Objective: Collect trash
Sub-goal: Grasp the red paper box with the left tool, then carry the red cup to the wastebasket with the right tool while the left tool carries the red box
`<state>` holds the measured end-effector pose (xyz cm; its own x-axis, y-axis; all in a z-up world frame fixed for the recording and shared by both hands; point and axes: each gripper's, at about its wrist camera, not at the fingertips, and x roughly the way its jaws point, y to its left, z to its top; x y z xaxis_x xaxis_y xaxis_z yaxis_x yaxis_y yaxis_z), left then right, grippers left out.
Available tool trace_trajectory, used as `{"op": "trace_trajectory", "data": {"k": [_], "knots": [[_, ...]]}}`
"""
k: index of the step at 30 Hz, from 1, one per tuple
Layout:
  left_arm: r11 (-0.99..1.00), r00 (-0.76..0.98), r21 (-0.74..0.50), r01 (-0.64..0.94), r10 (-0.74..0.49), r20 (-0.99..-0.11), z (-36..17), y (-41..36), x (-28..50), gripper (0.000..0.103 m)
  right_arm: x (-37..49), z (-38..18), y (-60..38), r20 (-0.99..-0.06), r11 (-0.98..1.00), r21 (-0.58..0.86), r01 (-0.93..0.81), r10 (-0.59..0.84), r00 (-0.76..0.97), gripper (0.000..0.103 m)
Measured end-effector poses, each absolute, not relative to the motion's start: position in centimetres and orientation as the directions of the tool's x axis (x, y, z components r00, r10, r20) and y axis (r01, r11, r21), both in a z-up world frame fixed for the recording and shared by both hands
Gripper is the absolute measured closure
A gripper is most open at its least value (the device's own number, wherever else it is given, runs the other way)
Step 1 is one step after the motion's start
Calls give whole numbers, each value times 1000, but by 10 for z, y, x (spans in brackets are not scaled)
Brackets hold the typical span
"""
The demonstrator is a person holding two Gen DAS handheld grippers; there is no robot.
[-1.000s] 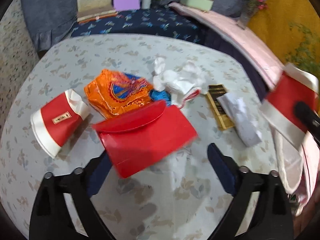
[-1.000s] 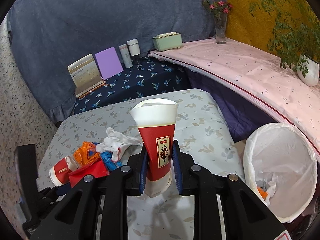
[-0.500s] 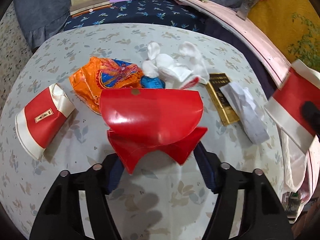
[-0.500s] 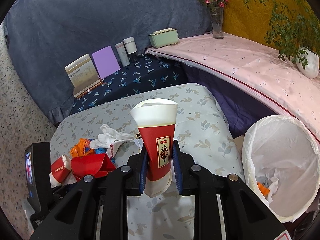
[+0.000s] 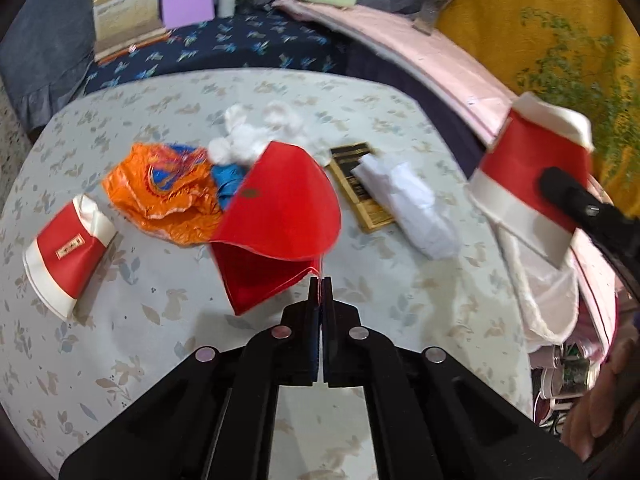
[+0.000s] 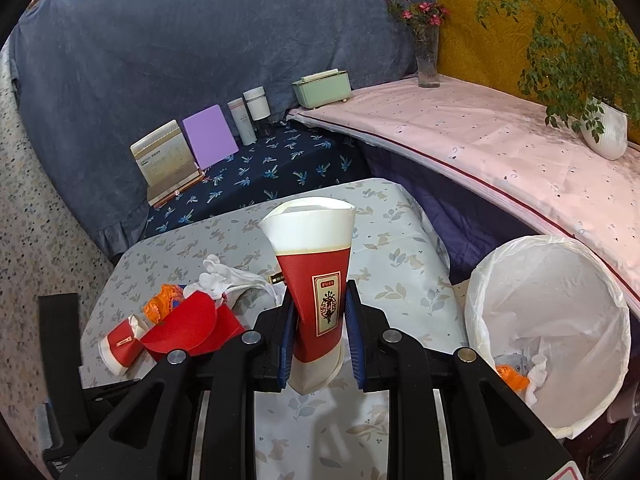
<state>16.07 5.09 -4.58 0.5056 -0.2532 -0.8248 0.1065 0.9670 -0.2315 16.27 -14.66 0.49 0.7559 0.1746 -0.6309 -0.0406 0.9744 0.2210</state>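
Observation:
My left gripper (image 5: 320, 292) is shut, pinching the near corner of a glossy red paper envelope (image 5: 280, 216) whose flap stands up above the floral table (image 5: 168, 360). My right gripper (image 6: 320, 320) is shut on an upright, squashed red-and-white paper cup (image 6: 316, 280), held above the table's right side; the same cup (image 5: 528, 176) shows at the right of the left wrist view. Trash on the table: a flattened red-and-white cup (image 5: 68, 248), an orange wrapper (image 5: 160, 196), white tissue (image 5: 256, 136), a gold-black box (image 5: 352, 172) and crumpled white paper (image 5: 412, 208).
A bin with a white liner (image 6: 552, 320) stands off the table's right edge, with some trash inside. Behind the table is a dark blue bench with books (image 6: 168, 160) and jars (image 6: 256, 104). A pink-covered ledge (image 6: 480, 140) carries a vase and a potted plant.
My left gripper's jaws closed from wide open onto the red envelope's near corner, and the envelope tipped up off the table with its flap raised. The right gripper kept holding its cup still.

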Motion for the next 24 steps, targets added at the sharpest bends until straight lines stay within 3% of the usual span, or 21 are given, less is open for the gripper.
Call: {"op": "trace_trajectory", "data": {"k": [12,24], "knots": [[930,555,-243,275,-360,-749,13,6,145,103,142,28,-190,-577,972,235,25,119,808,81],[849,501,-221,481,-473,-725,30,-102,140,103,111,31,-267,-576,957,228,179,-15,817,81]]}}
